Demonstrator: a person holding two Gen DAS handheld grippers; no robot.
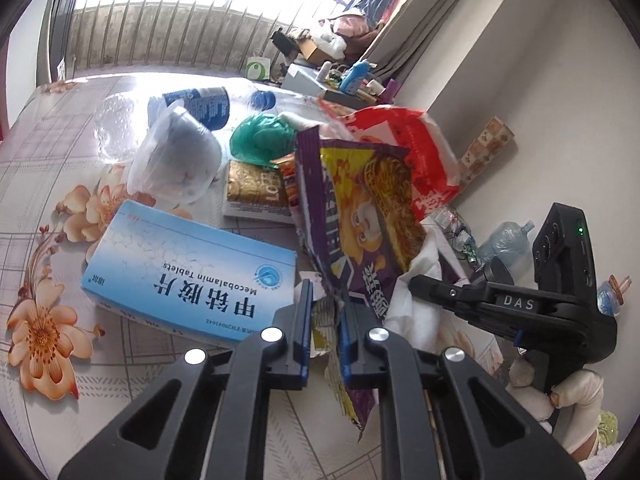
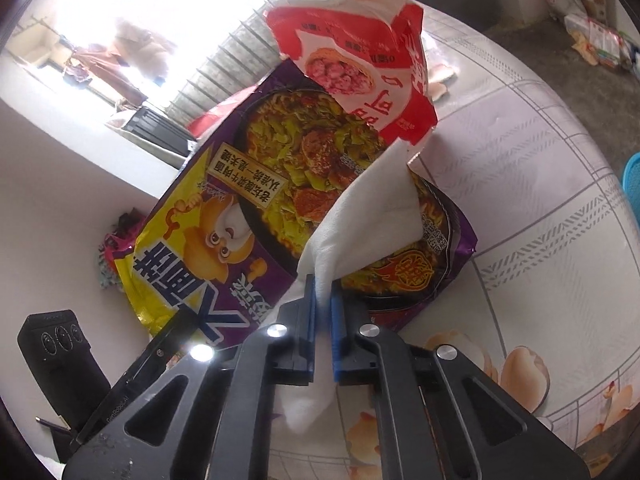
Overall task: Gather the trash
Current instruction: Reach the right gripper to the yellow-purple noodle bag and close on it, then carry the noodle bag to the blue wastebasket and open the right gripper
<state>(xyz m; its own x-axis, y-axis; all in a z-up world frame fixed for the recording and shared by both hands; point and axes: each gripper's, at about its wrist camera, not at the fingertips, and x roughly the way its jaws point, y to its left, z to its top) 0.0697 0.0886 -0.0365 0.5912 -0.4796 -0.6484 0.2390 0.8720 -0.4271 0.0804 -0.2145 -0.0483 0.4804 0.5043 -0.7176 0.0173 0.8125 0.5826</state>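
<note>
Purple noodle wrapper [image 1: 360, 216], held upright above the floral tablecloth [image 1: 52, 184], is pinched at its edge by the left gripper [image 1: 326, 312], while white tissue [image 2: 372, 216] is clamped by the right gripper [image 2: 323, 300].

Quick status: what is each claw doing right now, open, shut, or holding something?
Left claw: shut on the purple noodle wrapper.
Right claw: shut on the white tissue.

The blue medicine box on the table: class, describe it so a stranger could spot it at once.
Start at the floral tablecloth in the left wrist view. Left of the left claw lies a flat, light blue medicine box printed "Mecobalamin Tablets". It is the only crisp-edged blue carton, unlike the crumpled purple noodle wrapper beside it.
</note>
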